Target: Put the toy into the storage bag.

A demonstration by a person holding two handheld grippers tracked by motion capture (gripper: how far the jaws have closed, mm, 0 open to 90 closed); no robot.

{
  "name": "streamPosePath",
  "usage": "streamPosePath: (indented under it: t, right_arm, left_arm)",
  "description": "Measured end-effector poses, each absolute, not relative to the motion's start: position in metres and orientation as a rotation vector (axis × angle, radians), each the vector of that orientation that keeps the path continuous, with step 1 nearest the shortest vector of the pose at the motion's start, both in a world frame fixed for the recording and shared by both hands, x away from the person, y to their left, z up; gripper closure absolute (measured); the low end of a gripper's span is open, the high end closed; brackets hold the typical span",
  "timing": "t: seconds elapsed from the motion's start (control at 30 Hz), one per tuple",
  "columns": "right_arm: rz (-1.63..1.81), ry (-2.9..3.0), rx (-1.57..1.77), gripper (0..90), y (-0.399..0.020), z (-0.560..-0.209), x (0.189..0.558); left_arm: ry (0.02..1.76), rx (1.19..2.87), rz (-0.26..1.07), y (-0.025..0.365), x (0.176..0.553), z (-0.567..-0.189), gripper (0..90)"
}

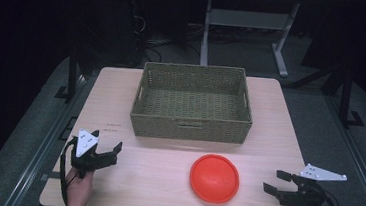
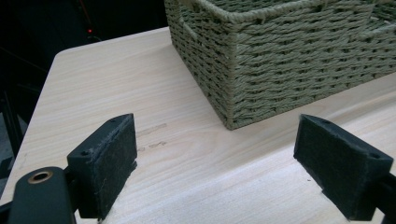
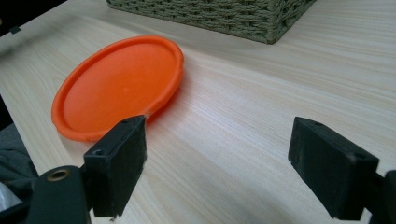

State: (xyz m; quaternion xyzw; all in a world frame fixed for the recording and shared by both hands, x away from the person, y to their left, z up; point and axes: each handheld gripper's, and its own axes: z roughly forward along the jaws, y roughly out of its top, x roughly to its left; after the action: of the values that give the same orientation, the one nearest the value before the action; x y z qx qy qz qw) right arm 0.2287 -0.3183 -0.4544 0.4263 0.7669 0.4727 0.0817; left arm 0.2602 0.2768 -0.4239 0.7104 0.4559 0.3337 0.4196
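the woven basket [image 1: 192,101] stands empty at upper centre of the high view on the pale table [image 1: 278,141], and the orange plate [image 1: 214,178] lies flat and upright just below it at lower centre. the plate looks like light, stiff, smooth plastic, judged best taken by its raised rim. the right gripper [image 1: 278,183], lower right, and the left gripper [image 1: 109,152], lower left, both rest with jaws spread and empty, well apart from the plate.

You are working in lab or test room: pale wood worktop [image 1: 121,102] standing on grey floor, dark surroundings, cables [image 1: 148,42] lying behind, white metal desk legs [image 1: 281,51] showing at back.
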Motion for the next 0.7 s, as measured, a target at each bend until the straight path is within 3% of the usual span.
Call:
streamPosePath:
  t: [0.7]
  right_arm:
    - [1.385,2.385,1.219,17.0,-0.283,-0.445,0.241]
  left_arm:
    - [1.138,1.788,0.827,0.277,0.259,-0.425,12.8]
